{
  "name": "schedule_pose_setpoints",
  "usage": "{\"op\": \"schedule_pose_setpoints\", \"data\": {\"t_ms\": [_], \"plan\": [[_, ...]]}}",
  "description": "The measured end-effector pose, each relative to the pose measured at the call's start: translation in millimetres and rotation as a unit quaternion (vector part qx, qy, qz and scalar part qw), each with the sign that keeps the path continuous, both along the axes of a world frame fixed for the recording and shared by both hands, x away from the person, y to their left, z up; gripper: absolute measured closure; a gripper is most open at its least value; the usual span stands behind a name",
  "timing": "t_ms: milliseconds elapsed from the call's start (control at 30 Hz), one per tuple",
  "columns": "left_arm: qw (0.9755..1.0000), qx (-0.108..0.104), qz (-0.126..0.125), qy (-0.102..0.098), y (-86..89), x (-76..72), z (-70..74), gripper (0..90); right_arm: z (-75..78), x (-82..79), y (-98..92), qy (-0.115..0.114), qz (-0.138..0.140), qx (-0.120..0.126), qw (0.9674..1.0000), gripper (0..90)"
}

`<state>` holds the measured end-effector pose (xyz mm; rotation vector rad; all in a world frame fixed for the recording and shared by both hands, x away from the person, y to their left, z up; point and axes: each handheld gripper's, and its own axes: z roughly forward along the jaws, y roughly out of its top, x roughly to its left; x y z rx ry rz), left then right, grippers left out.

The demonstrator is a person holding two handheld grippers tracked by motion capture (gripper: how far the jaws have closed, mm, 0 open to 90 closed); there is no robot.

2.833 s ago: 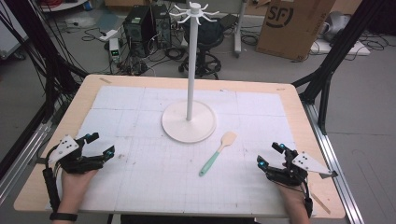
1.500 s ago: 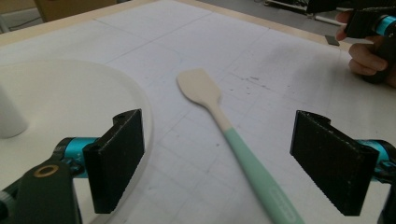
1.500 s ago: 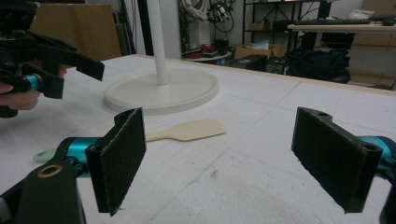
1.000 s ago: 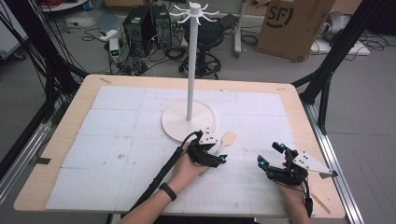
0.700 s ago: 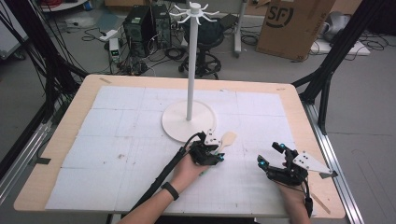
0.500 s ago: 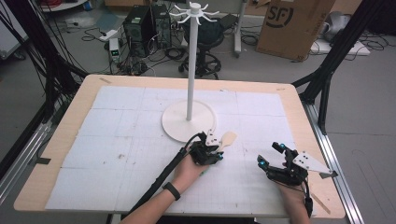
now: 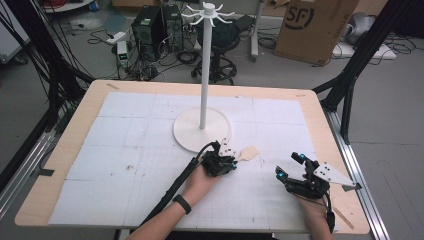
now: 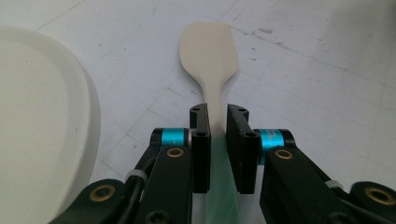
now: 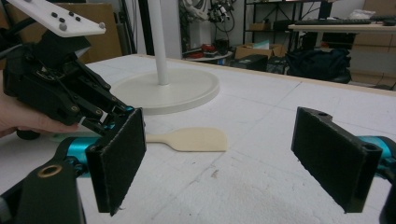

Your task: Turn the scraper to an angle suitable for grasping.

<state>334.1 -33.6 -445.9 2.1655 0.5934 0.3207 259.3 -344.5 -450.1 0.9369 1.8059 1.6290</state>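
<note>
A wooden-edged table covered in white gridded foam sheet (image 7: pixel 125 150) carries a tall white hook stand on a round disc base (image 7: pixel 202 129) near its middle. Just right of and nearer than that base lies a spatula with a cream blade and pale green handle (image 8: pixel 210 60), flat on the foam, its long axis running from near-left to far-right with the blade at the far-right end. The left gripper (image 8: pixel 218 133) straddles the spatula along that axis, jaws nearly closed on either side of the neck where blade meets handle; whether they already pinch it I cannot tell. The right gripper (image 7: pixel 294 169) rests well to the right, jaws spread wide, holding nothing. The left is plainly the nearer hand for the lift.
</note>
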Motion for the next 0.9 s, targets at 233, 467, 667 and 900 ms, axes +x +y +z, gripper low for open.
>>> {"op": "schedule_pose_setpoints", "data": {"t_ms": [233, 467, 667, 900], "plan": [[0.9981, -0.021, -0.058, -0.002, 6.2, -9.9, 15.7, 80.4, 0.0, -0.2, 0.0, -0.001, 0.0, -0.001, 1.0, 17.0], [0.9891, -0.027, -0.145, -0.002, 9.0, -17.9, 14.4, 80.5, 0.0, -0.5, -1.7, -0.003, -0.004, 0.007, 1.0, 16.9], [0.9766, -0.029, -0.213, -0.007, -1.1, -24.9, 5.5, 80.6, -0.1, -0.8, -1.5, -0.004, -0.005, 0.008, 0.9999, 17.0], [0.9697, -0.022, -0.243, -0.005, -9.2, -21.7, -2.9, 80.4, -0.2, -0.5, -1.4, -0.005, -0.005, 0.007, 1.0, 17.0]]}}
